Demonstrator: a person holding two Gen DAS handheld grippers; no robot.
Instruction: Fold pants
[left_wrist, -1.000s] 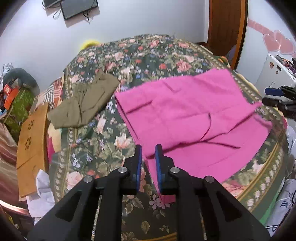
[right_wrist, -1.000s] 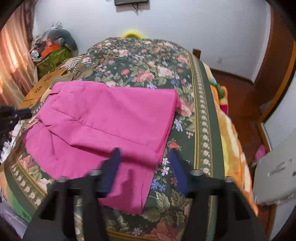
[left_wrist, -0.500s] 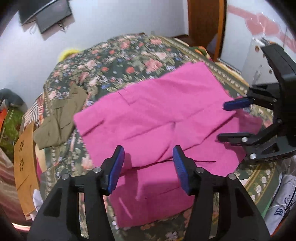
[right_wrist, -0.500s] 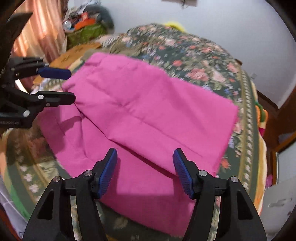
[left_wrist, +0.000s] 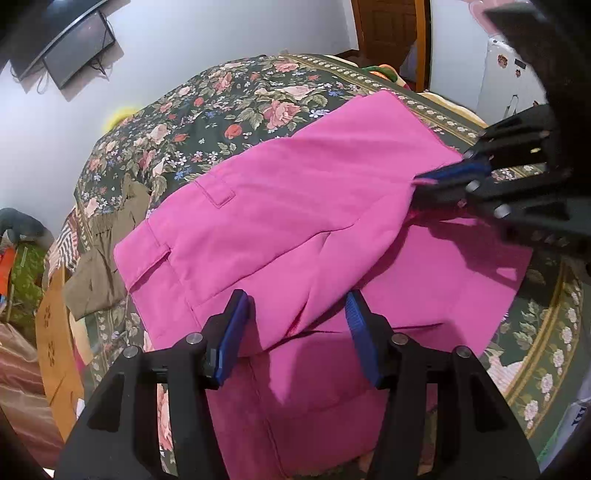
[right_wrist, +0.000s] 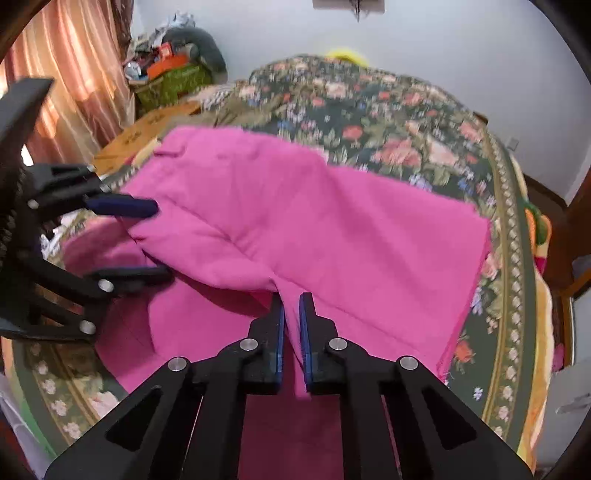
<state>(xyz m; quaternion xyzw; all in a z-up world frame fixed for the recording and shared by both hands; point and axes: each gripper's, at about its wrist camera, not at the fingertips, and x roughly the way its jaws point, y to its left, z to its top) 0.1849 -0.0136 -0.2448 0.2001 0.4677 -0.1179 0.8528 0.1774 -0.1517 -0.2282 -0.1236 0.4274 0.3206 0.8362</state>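
Your right gripper (left_wrist: 439, 181) is blurring at the left view's edge; the pink pants (right_wrist: 295, 229) are hiding their lower layer and the bedspread (right_wrist: 369, 110) beneath.

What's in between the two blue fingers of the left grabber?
Pink pants cloth. In the left wrist view, the folded edge of the pants runs between the left gripper's open fingers, and the pads are not pressing on it.
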